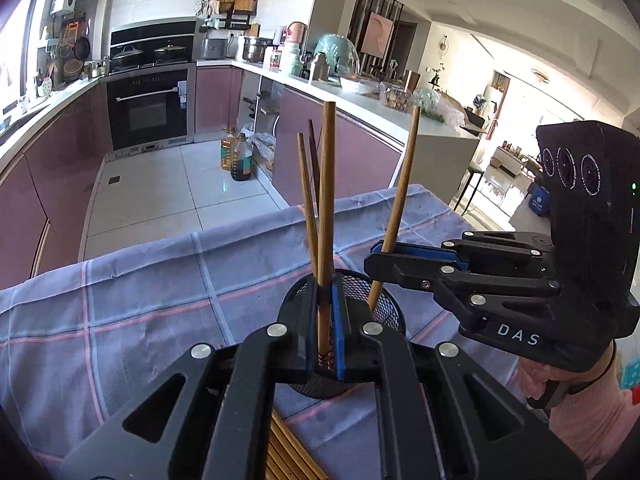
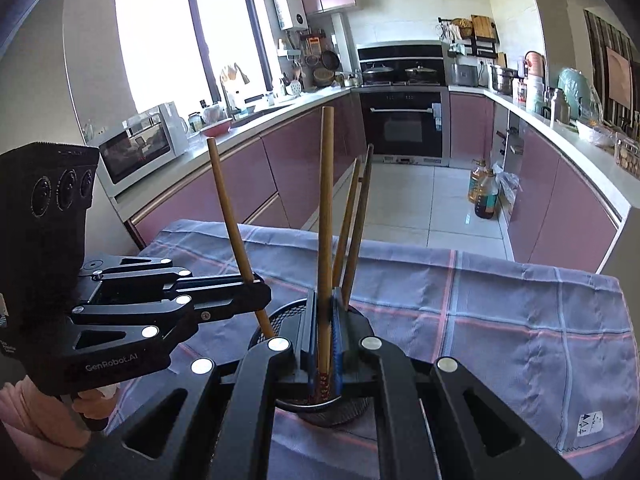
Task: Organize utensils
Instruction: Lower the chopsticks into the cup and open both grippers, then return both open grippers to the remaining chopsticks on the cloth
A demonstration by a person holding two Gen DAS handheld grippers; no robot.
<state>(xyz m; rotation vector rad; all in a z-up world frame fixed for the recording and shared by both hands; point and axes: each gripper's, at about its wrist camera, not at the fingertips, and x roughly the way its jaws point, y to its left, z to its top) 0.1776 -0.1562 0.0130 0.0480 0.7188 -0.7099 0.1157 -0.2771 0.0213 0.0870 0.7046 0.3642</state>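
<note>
Both pairs of fingers are clenched, each on one wooden chopstick. Left gripper (image 1: 325,320) pinches its chopstick (image 1: 327,208) nearly upright, the lower end inside the black mesh holder (image 1: 384,300) on the cloth-covered bench (image 1: 140,300). Right gripper (image 1: 382,254) reaches in from the side, its chopstick (image 1: 400,204) leaning, its tip down in the same holder beside two more chopsticks (image 1: 308,196). A hand (image 1: 560,384) grips the right handle; spare chopsticks (image 1: 288,452) lie on the cloth.
</note>
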